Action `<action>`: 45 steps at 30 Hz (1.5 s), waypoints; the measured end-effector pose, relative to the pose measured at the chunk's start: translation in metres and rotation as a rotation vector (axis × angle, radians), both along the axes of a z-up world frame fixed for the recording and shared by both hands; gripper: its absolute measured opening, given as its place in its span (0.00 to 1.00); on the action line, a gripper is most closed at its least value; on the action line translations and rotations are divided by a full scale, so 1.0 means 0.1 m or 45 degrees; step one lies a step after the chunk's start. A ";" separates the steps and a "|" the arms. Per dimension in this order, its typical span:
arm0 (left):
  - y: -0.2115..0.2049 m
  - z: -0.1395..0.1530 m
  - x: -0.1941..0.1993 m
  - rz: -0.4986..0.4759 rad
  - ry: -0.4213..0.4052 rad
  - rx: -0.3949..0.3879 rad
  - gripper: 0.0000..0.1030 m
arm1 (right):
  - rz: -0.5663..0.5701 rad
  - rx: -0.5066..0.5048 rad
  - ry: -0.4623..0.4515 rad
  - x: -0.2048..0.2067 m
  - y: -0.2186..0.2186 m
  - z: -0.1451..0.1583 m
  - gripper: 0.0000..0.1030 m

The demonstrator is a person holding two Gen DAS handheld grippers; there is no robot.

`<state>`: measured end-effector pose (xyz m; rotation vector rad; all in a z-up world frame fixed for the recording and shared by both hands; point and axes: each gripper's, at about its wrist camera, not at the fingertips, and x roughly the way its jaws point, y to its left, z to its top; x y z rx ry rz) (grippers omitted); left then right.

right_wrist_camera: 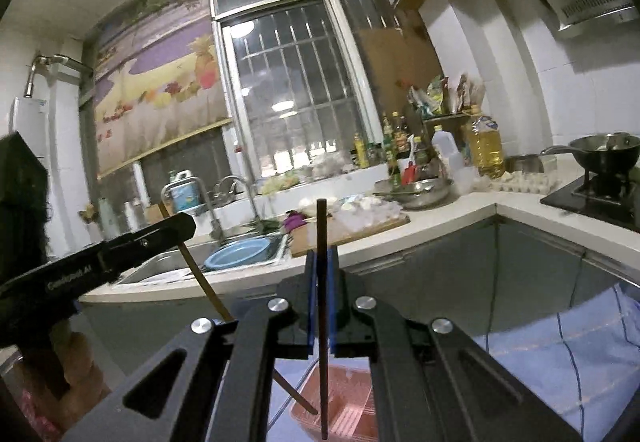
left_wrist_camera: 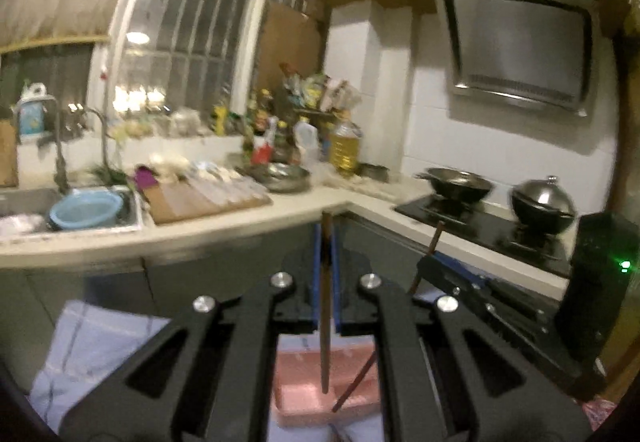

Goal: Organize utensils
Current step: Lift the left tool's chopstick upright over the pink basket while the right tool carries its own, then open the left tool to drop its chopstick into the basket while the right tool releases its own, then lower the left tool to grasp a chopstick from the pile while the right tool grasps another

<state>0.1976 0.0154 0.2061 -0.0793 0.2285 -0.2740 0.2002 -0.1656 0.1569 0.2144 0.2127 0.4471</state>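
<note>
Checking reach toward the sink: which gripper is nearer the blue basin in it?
Left. The left gripper is on the sink side, beside the blue basin; the right gripper is farther over, toward the stove.

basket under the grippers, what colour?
Pink basket, a slotted plastic one; clearest in the right wrist view.

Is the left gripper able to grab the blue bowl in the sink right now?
Probably not yet: the left gripper is already shut on a chopstick, so its jaws are full, and the blue bowl sits away in the sink.
</note>
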 end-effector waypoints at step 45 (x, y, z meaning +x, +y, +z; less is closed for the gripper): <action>0.25 -2.55 -1.15 -0.072 0.758 -0.039 0.31 | -0.063 -0.254 0.749 -1.60 -0.06 -2.35 0.26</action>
